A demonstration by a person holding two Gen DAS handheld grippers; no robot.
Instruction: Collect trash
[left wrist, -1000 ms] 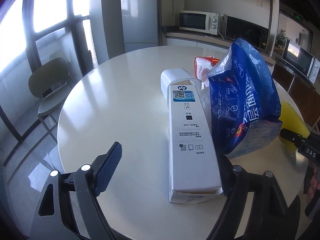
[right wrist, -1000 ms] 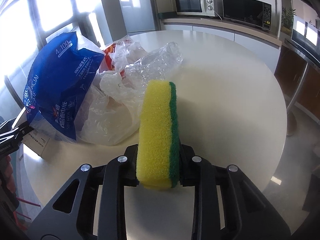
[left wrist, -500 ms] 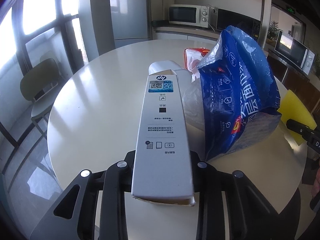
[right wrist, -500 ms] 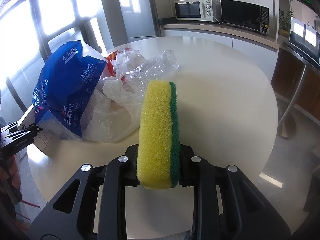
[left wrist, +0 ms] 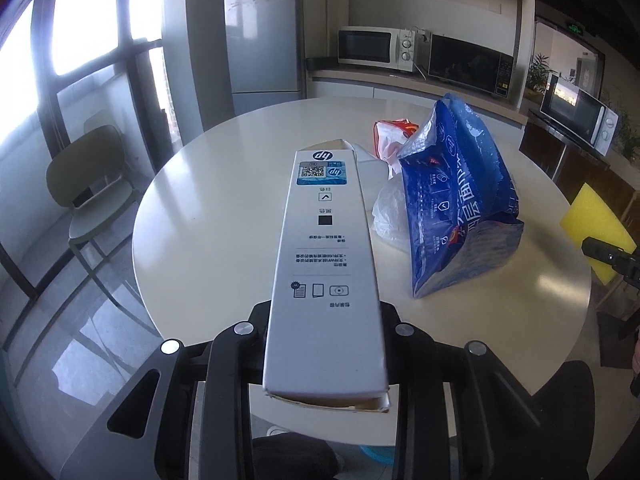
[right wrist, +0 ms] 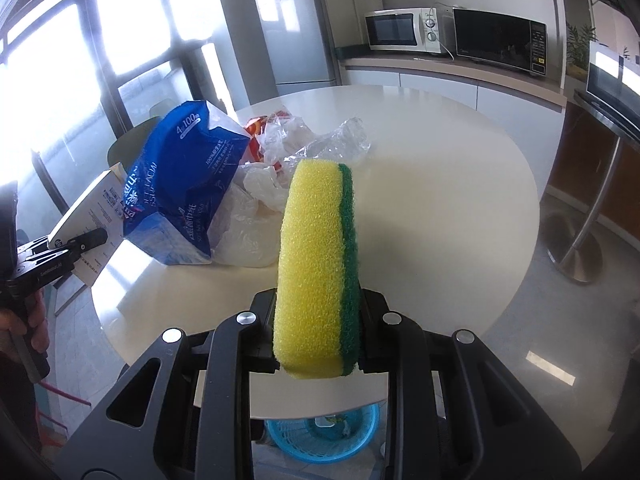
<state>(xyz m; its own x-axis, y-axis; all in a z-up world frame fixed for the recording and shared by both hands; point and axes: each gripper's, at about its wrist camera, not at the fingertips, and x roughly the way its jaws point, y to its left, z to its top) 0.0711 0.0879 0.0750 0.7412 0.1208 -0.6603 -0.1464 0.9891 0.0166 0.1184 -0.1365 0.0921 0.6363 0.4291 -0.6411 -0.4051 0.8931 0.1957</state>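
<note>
A long white cardboard box point(left wrist: 326, 264) with a blue label is clamped in my left gripper point(left wrist: 325, 330), lifted off the round white table point(left wrist: 224, 216); the same box point(right wrist: 86, 208) shows at the left of the right wrist view. My right gripper point(right wrist: 318, 334) is shut on a yellow and green sponge point(right wrist: 318, 256), held above the table's near edge; the sponge point(left wrist: 596, 232) appears at the right edge of the left wrist view. On the table lie a blue plastic bag point(left wrist: 460, 196), white and clear plastic bags point(right wrist: 256, 216) and an orange-red wrapper point(left wrist: 390, 132).
A blue mesh basket point(right wrist: 324, 436) stands on the floor under the table's near edge. A green chair point(left wrist: 90, 196) sits left of the table. A fridge point(left wrist: 262, 44) and microwaves point(left wrist: 374, 46) line the back wall. A metal table leg point(right wrist: 582, 240) stands at right.
My left gripper closed on the white box and lifted it off the table. My right gripper drew back and up with the sponge, so the table looks farther away.
</note>
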